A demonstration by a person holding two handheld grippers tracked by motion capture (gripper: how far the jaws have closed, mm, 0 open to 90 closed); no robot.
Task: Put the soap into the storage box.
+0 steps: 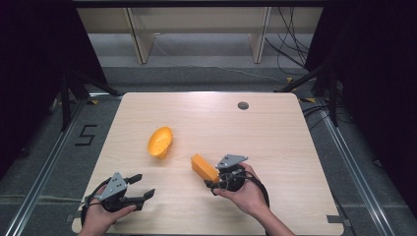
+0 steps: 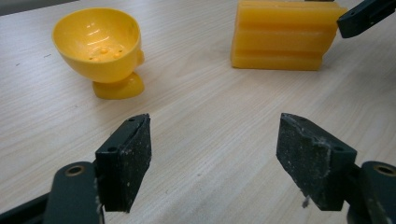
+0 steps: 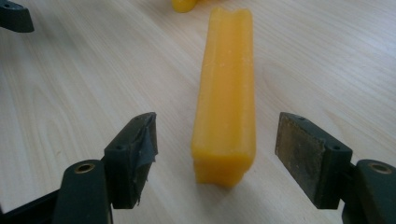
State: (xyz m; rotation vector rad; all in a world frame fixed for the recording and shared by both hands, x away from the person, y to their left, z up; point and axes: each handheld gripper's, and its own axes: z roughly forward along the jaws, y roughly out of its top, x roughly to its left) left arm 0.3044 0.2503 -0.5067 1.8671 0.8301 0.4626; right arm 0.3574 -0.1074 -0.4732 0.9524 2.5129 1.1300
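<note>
- The right gripper [image 1: 212, 183] sits at the near middle of the wooden counter [image 1: 275, 142], its jaws spread wide with the near end of an orange block [image 1: 203, 167] between them, touching neither pad.
- In the right gripper view the block [image 3: 225, 100] lies flat, running straight away from the jaws.
- The left gripper [image 1: 146, 186] rests near the counter's near-left corner, jaws apart and holding nothing.
- A yellow footed bowl [image 1: 160, 142] lies tipped on its side left of the block, well apart from both grippers.
</note>
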